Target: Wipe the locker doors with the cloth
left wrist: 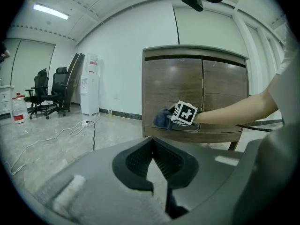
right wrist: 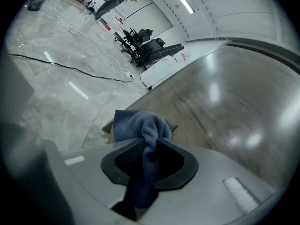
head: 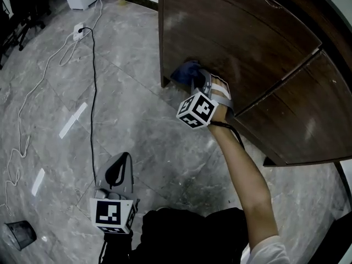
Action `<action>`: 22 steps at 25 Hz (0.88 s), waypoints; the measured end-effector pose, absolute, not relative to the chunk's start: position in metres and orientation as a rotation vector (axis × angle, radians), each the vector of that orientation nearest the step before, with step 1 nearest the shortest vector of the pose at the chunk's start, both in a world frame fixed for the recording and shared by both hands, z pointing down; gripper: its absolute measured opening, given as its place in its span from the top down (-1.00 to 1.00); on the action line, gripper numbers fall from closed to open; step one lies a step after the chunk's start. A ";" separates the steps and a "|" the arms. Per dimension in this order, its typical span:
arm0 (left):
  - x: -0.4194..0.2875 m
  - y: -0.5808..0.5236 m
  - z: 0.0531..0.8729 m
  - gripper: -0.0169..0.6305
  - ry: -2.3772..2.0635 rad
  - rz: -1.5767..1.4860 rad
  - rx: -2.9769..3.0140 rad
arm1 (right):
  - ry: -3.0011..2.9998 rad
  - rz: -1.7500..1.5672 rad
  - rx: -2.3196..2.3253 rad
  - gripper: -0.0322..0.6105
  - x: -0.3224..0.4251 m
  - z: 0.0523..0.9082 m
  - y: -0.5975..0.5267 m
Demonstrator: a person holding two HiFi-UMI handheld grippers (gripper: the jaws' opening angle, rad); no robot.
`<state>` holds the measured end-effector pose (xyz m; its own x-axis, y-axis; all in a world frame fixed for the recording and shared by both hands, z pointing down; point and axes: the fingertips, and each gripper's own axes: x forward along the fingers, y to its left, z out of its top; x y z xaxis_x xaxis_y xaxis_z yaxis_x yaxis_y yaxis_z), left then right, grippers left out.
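The locker (head: 242, 43) is a dark brown wooden cabinet with two doors, seen from the front in the left gripper view (left wrist: 173, 88). My right gripper (head: 199, 81) is shut on a blue cloth (head: 186, 70) and holds it against the lower left corner of the left door. In the right gripper view the cloth (right wrist: 140, 125) bunches out past the jaws of the right gripper (right wrist: 149, 142), against the door (right wrist: 225, 102). The left gripper view shows the same cloth (left wrist: 163, 118) low on that door. My left gripper (head: 124, 159) hangs low over the floor, away from the locker, its jaws (left wrist: 151, 144) shut with nothing in them.
A black cable (head: 93, 92) and a white cord with a power strip (head: 78, 32) run across the grey marble floor left of the locker. A black waste bin (head: 19, 234) stands at the lower left. Office chairs (left wrist: 47, 90) and a water dispenser (left wrist: 89, 83) stand by the far wall.
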<state>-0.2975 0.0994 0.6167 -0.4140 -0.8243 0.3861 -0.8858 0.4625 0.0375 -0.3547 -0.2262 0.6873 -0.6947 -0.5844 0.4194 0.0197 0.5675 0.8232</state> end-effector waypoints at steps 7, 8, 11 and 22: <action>-0.307 0.106 0.627 0.94 -2.383 0.257 1.393 | -2.080 -0.976 0.396 0.65 -0.355 0.745 -0.224; -0.308 0.106 0.629 0.94 -2.381 0.259 1.390 | -2.077 -0.956 0.390 0.65 -0.355 0.751 -0.224; -0.308 0.107 0.632 0.94 -2.381 0.262 1.390 | -2.063 -0.929 0.375 0.65 -0.357 0.765 -0.225; -0.306 0.111 0.621 0.94 -2.389 0.258 1.408 | -2.217 -0.968 0.463 0.65 -0.379 0.645 -0.222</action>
<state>-0.3058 0.1109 0.6209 -0.4421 -0.8078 0.3900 -0.8723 0.4884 0.0227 -0.3794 -0.2216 0.6454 -0.7153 -0.5478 0.4339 -0.0542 0.6625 0.7471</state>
